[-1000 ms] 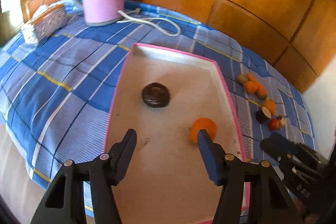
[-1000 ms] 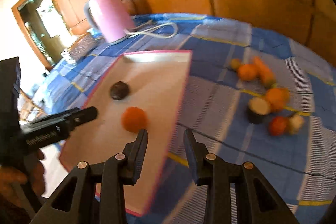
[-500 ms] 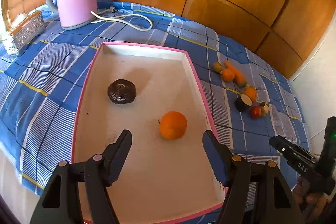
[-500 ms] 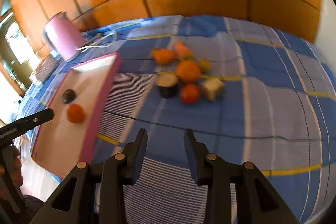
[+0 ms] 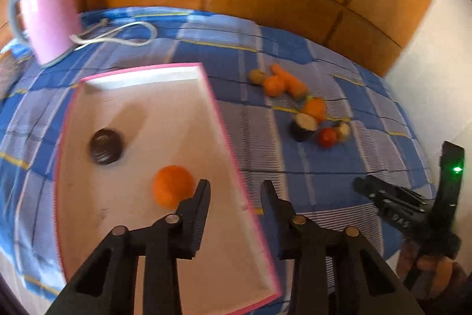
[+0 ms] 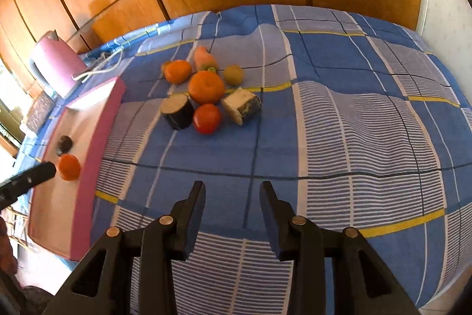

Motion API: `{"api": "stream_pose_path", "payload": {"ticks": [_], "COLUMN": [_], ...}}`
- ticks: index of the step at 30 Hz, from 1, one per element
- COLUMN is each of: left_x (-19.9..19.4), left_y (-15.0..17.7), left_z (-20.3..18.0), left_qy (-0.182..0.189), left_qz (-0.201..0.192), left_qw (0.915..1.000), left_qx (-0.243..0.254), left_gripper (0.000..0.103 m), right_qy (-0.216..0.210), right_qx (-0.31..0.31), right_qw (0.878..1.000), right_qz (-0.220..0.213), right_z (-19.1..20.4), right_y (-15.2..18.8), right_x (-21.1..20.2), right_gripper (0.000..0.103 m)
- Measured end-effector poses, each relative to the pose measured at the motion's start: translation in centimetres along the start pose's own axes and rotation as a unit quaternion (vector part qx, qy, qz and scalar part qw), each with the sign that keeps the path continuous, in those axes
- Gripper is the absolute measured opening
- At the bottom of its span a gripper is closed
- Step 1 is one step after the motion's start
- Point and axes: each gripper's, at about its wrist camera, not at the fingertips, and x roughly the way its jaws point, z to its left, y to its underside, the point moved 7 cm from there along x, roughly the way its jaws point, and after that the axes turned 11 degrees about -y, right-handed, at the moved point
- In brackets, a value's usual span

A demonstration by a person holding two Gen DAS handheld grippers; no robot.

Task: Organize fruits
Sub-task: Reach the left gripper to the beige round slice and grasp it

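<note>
A pink-rimmed white tray [image 5: 206, 84] [image 6: 109, 102] lies on the blue checked cloth. In it are an orange [image 5: 172, 189] [image 6: 69, 166] and a dark round fruit [image 5: 105, 146] [image 6: 65, 143]. A cluster of fruits and vegetables lies on the cloth to the right of the tray: two oranges [image 6: 206, 87] [image 6: 177, 71], a red tomato [image 6: 207, 118], a carrot [image 6: 204, 58], a small green-yellow fruit [image 6: 233, 74] and two cut pieces [image 6: 177, 111] [image 6: 242, 105]. My left gripper [image 5: 236, 194] is open and empty over the tray's right rim. My right gripper [image 6: 231, 194] is open and empty above bare cloth, well short of the cluster.
A pink kettle [image 5: 48, 19] [image 6: 56, 67] with a white cord [image 5: 124, 33] stands at the far left. A patterned box [image 6: 39, 111] sits beyond the tray. Wooden panels back the table. A white wall [image 5: 427, 49] is at the right.
My left gripper swung right, from over the tray's middle to its right rim, and its fingers narrowed. My right gripper swung right, away from the tray, and now faces the fruit cluster.
</note>
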Motion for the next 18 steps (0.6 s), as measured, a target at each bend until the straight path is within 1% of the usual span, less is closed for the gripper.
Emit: {"api": "stream_pose_path", "payload": {"ticks": [2, 4, 5, 7, 12, 13, 15, 16, 18], "left_x": [0.3, 0.7, 1.0, 1.5, 3.2, 3.6, 4.7, 5.1, 5.9], "left_y": [-0.6, -1.1, -1.4, -2.0, -3.4, -3.7, -4.2, -4.3, -4.8], "left_z": [-1.5, -2.9, -3.7, -5.0, -7.9, -8.5, -9.4, -9.7, -10.2], "left_qy": [0.019, 0.036, 0.041, 0.049, 0.054, 0.053, 0.053, 0.053, 0.049], "left_qz": [-0.001, 0.001, 0.003, 0.004, 0.008, 0.009, 0.017, 0.021, 0.023], "left_qw": [0.9998, 0.9991, 0.9988, 0.9980, 0.9961, 0.9957, 0.9951, 0.9950, 0.9950], "left_qx": [0.012, 0.022, 0.027, 0.038, 0.070, 0.076, 0.082, 0.083, 0.084], "left_gripper": [0.035, 0.031, 0.031, 0.030, 0.030, 0.030, 0.030, 0.030, 0.030], "right_qy": [0.003, 0.005, 0.006, 0.011, 0.009, 0.007, 0.000, -0.003, -0.010], "right_qx": [0.000, 0.001, 0.002, 0.003, 0.003, 0.003, 0.000, -0.001, -0.006], "right_qw": [1.000, 1.000, 1.000, 1.000, 1.000, 1.000, 1.000, 1.000, 1.000], "right_qz": [0.000, 0.002, 0.003, 0.008, 0.003, 0.003, 0.000, -0.002, -0.001], "right_z": [-0.2, -0.5, -0.7, -1.0, -1.3, -1.3, -1.1, -1.0, -0.7], "right_y": [0.0, 0.0, 0.0, 0.2, 0.3, 0.3, 0.4, 0.5, 0.6], "right_x": [0.1, 0.2, 0.3, 0.5, 0.6, 0.7, 0.8, 0.8, 0.9], "right_gripper": [0.038, 0.038, 0.038, 0.038, 0.039, 0.040, 0.047, 0.049, 0.056]}}
